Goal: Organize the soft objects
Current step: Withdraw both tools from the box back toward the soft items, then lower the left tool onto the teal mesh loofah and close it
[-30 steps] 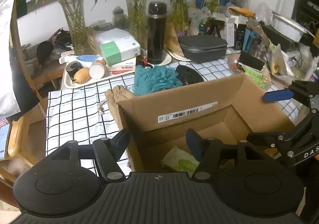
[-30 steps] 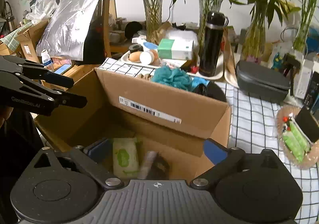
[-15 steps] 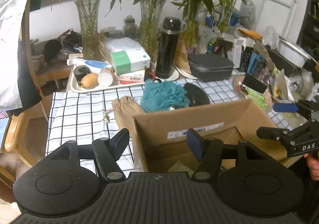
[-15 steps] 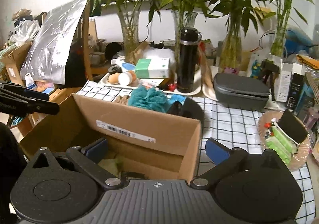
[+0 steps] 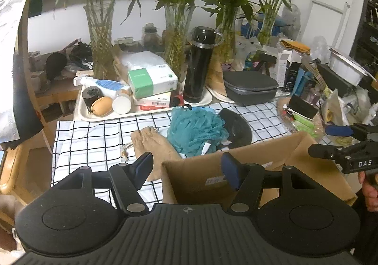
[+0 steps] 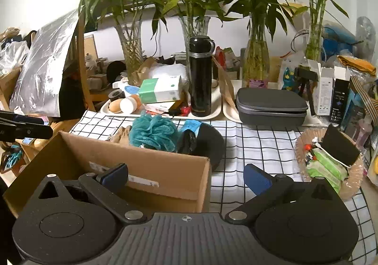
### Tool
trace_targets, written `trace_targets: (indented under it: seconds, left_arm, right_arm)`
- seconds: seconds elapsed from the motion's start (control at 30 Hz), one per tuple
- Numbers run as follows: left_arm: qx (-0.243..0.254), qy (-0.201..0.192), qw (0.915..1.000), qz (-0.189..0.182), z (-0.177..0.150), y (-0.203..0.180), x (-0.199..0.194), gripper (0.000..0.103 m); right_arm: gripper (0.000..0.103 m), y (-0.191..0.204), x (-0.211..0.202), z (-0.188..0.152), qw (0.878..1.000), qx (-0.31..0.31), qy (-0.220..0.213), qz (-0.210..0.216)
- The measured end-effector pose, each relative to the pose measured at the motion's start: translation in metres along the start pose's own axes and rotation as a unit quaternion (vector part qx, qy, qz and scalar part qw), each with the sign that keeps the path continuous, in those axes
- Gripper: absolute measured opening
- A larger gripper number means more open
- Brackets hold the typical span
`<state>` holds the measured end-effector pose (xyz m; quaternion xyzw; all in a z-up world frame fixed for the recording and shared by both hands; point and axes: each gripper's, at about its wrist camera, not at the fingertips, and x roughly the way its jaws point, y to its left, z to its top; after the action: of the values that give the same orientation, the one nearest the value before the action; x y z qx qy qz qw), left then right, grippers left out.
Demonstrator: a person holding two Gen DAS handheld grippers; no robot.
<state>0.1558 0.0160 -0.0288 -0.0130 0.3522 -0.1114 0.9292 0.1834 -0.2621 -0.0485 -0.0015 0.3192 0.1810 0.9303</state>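
A cardboard box (image 5: 203, 170) (image 6: 78, 151) stands open on the checked tablecloth at the near edge. Behind it lie a teal mesh bath sponge (image 5: 196, 128) (image 6: 151, 132), a tan drawstring pouch (image 5: 153, 144) (image 6: 120, 135) and a black soft pad (image 5: 234, 128) (image 6: 208, 144). My left gripper (image 5: 186, 167) is open and empty, raised at the box's near left corner. My right gripper (image 6: 186, 175) is open and empty, raised at the box's near right corner. It also shows at the right in the left wrist view (image 5: 342, 142).
A white tray (image 5: 82, 114) holds bottles, a tissue box (image 5: 151, 81) and a black flask (image 5: 199, 64). Glass vases with bamboo stand behind. A grey case (image 6: 271, 104) sits at the back right. A basket (image 6: 330, 161) with green packs is at the right.
Both grippers have pulled back and up from over the box. The box's inside is no longer in view. Both stay open and empty.
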Motion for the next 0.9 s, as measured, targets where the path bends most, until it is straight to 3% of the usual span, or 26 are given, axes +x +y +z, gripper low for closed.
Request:
trace_targets:
  seconds: [0.37,0.9]
  left_arm:
    - [-0.002,-0.01,0.9995,-0.031,0.021,0.015,0.019,0.063]
    - [-0.026,-0.017,0.9986,-0.043,0.039,0.033,0.043,0.063]
  right_arm:
    - [0.103,-0.01,0.018,0.012,1.0,0.001,-0.012,0.007]
    - [0.103,-0.038,0.044,0.029,1.0,0.013,-0.01,0.005]
